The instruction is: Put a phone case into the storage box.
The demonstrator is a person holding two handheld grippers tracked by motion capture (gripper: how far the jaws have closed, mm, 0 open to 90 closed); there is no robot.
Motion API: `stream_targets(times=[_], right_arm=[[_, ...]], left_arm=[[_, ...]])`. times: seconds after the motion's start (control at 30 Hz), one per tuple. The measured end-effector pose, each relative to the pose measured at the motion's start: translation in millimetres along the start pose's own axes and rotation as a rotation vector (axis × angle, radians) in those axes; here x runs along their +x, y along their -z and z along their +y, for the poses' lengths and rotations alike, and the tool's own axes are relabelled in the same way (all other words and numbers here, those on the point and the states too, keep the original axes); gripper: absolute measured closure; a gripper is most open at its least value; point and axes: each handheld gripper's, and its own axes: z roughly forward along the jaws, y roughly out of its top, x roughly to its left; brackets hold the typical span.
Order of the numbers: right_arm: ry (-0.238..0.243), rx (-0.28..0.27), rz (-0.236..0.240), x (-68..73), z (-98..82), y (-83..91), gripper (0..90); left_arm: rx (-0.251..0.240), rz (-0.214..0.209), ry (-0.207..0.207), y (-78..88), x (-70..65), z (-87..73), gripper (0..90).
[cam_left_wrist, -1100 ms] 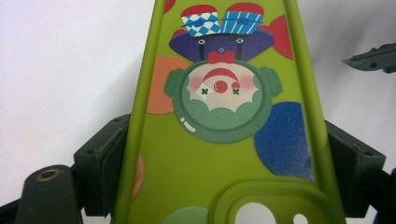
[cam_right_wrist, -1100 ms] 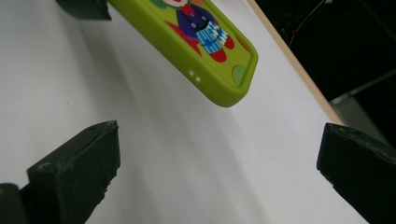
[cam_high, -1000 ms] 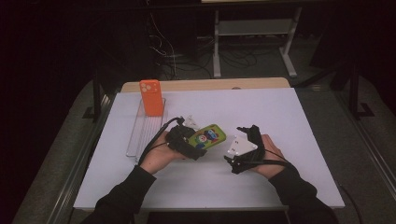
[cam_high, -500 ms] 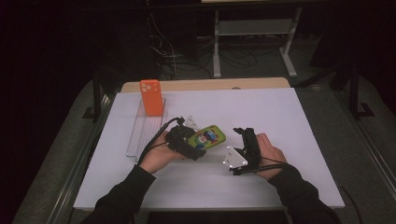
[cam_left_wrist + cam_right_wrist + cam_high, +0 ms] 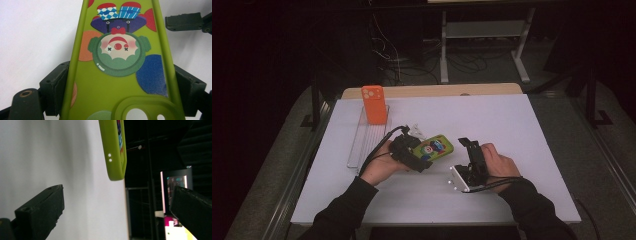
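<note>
A green phone case (image 5: pixel 438 147) printed with a cartoon clown lies just above the white table, its camera cut-out end toward my left hand. In the left gripper view the case (image 5: pixel 117 75) runs up between the two jaws, and my left gripper (image 5: pixel 122 87) is shut on its long edges. My right gripper (image 5: pixel 469 146) stands just right of the case's free end, rolled on its side. In the right gripper view its jaws (image 5: pixel 117 215) are wide open with nothing between them, and the case's end (image 5: pixel 115 150) hangs ahead of them. A jaw of the right gripper (image 5: pixel 183 22) shows past the case.
An orange phone case (image 5: pixel 374 103) stands upright at the far end of a clear slotted rack (image 5: pixel 360 142) left of my left hand. The white table top (image 5: pixel 512 120) stretches to the right and back, with a wooden edge (image 5: pixel 437 90) behind it. Dark floor and cables lie beyond.
My right hand has rolled its gripper onto its side and shifted it slightly toward the case's end. The left gripper and the green case have stayed put.
</note>
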Motion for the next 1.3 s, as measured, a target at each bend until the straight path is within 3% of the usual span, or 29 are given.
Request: stream_targets(times=[0.2,0.33,0.6,0.9,1.3], right_arm=[[0.033,-0.029,-0.033,3.0,5.3,1.8,4.2],[0.011,-0.049,-0.057,6.4,8.5,1.0,8.8],[0.024,-0.047,-0.08,9.4,15.6,1.8,19.2],[0.092,-0.038,-0.068,14.5,23.0,0.0,42.8],[0.094,-0.03,-0.073,16.0,26.4,1.8,71.7]], left_arm=[[-0.004,-0.006,-0.016,-0.1,-4.4,2.7,15.4],[-0.007,-0.015,-0.026,0.3,-9.1,5.5,15.3],[-0.019,-0.034,-0.049,0.2,-17.7,10.0,15.3],[-0.016,-0.045,-0.057,-1.4,-23.4,12.0,15.3],[-0.014,-0.046,-0.054,-3.1,-22.2,10.7,15.1]])
